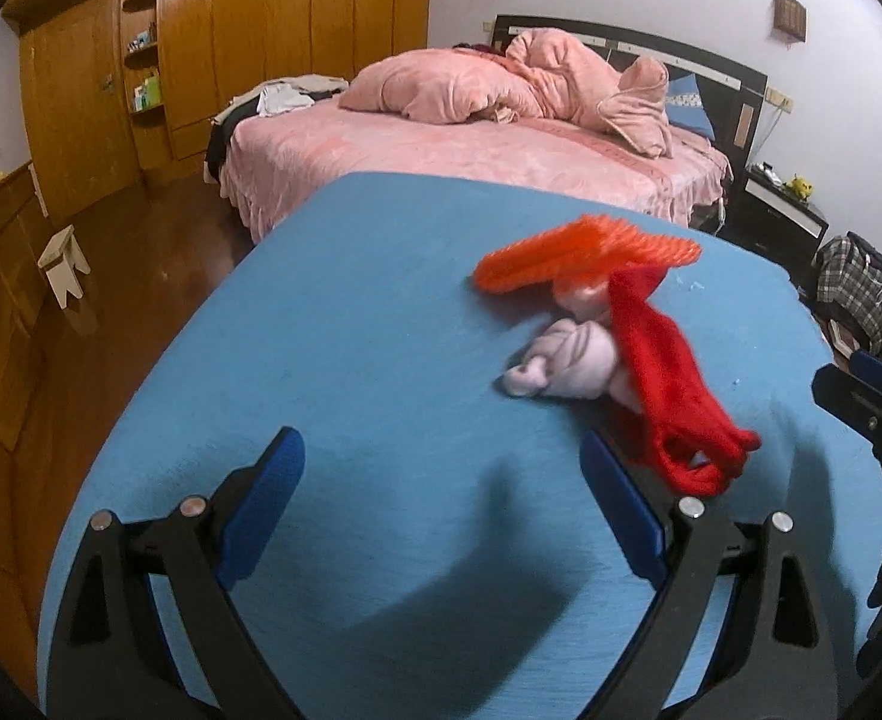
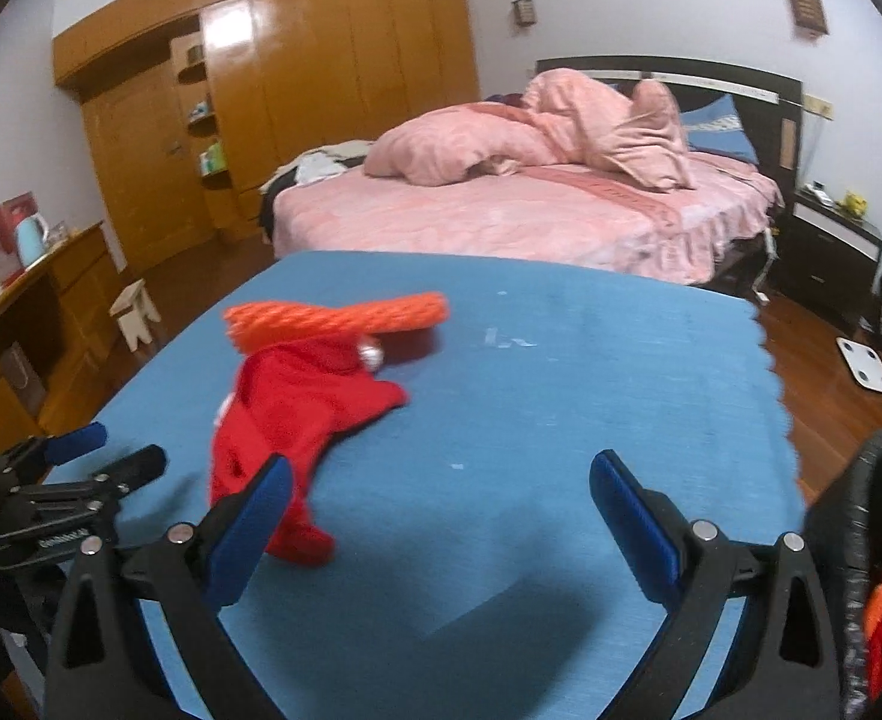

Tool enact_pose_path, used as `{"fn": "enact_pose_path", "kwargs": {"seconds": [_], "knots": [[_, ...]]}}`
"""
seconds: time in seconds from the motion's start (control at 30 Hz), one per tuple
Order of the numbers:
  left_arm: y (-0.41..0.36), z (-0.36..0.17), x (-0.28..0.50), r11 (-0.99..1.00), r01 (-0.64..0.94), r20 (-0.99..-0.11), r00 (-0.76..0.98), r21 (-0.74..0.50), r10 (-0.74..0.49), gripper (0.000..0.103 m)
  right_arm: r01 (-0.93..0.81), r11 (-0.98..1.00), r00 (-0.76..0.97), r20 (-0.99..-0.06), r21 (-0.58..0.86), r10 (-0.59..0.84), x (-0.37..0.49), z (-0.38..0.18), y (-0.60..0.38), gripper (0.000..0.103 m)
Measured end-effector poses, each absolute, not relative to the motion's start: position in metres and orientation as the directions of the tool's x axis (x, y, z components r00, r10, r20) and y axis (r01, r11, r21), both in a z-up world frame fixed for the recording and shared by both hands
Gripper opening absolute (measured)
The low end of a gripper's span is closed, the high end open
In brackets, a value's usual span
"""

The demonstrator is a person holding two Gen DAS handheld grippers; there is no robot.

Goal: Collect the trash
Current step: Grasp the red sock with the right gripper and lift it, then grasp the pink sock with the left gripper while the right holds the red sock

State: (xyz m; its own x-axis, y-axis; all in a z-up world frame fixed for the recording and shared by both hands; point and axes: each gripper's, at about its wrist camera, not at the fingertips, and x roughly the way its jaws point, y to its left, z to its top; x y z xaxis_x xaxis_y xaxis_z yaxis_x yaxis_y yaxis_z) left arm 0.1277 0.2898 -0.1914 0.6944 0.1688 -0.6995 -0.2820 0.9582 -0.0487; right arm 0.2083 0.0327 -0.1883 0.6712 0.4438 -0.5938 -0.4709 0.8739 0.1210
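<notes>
A pile of trash lies on the blue tablecloth (image 1: 351, 360): an orange foam net (image 1: 585, 255), a red mesh bag (image 1: 675, 384) and a crumpled pale pink wrapper (image 1: 561, 360). My left gripper (image 1: 441, 492) is open and empty, with the red bag's end just beyond its right finger. In the right wrist view the orange net (image 2: 339, 315) and red bag (image 2: 297, 414) lie to the left. My right gripper (image 2: 441, 510) is open and empty, its left finger next to the bag's lower end. The right gripper also shows at the left wrist view's right edge (image 1: 873, 414).
A black bin bag (image 2: 873, 540) with orange and red scraps inside stands at the table's right edge. Beyond the table are a pink bed (image 1: 471, 144), wooden wardrobes (image 1: 231, 30), a small white stool (image 1: 63, 264) and a dark nightstand (image 2: 831, 252).
</notes>
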Motion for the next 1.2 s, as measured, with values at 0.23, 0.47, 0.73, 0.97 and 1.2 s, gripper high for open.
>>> {"fn": "enact_pose_path", "kwargs": {"seconds": [0.23,0.47,0.73,0.97,1.2], "knots": [[0.309,-0.198,0.126,0.948,-0.304,-0.708,0.690,-0.090,0.153,0.090,-0.548,0.827,0.613,-0.613,0.125,0.499,0.202,-0.192,0.069,0.095],[0.310,-0.197,0.125,0.945,-0.311,-0.698,0.699,-0.101,0.155,0.090,-0.606,0.788,0.549,-0.657,0.113,0.517,0.197,-0.205,0.097,0.073],[0.312,-0.197,0.127,0.941,-0.320,-0.699,0.698,-0.107,0.158,0.090,-0.647,0.740,0.437,-0.707,0.182,0.556,0.198,-0.220,0.100,0.013],[0.300,-0.196,0.128,0.948,-0.298,-0.698,0.703,-0.112,0.138,0.090,-0.582,0.793,0.500,-0.690,0.180,0.523,0.198,-0.212,0.069,0.011],[0.281,-0.198,0.135,0.957,-0.262,-0.698,0.708,-0.124,0.103,0.090,-0.450,0.878,0.565,-0.709,0.165,0.423,0.213,-0.212,0.022,0.011]]}}
